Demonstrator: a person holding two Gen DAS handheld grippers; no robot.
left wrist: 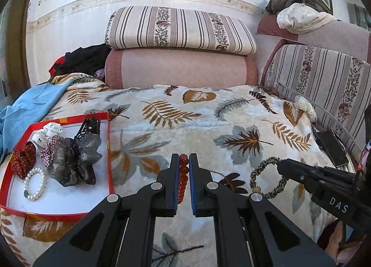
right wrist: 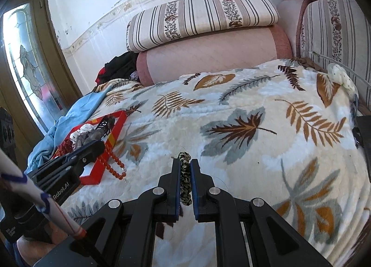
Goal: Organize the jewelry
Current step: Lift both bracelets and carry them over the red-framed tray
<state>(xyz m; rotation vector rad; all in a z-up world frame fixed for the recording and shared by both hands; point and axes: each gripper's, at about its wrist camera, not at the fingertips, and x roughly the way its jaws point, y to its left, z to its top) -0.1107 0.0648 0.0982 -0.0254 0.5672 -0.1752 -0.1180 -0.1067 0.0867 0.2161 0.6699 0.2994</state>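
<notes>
My left gripper (left wrist: 184,159) is shut on a red bead bracelet (left wrist: 183,177), held above the leaf-print blanket; the bracelet also hangs from it in the right wrist view (right wrist: 114,163). My right gripper (right wrist: 184,163) is shut on a braided olive-and-cream hair tie (right wrist: 185,179); the hair tie shows as a ring in the left wrist view (left wrist: 266,177). A red-rimmed box lid (left wrist: 109,151) lies to the left. It holds a pearl bracelet (left wrist: 34,187), a red dotted scrunchie (left wrist: 23,161), a grey scrunchie (left wrist: 69,158) and a black claw clip (left wrist: 90,125).
A white dotted scrunchie (left wrist: 305,104) lies at the blanket's far right edge. A black phone (left wrist: 331,148) lies by the striped sofa back (left wrist: 324,86). Cushions (left wrist: 180,28) stack at the far end. Blue cloth (left wrist: 30,107) and dark clothes (left wrist: 85,58) lie far left.
</notes>
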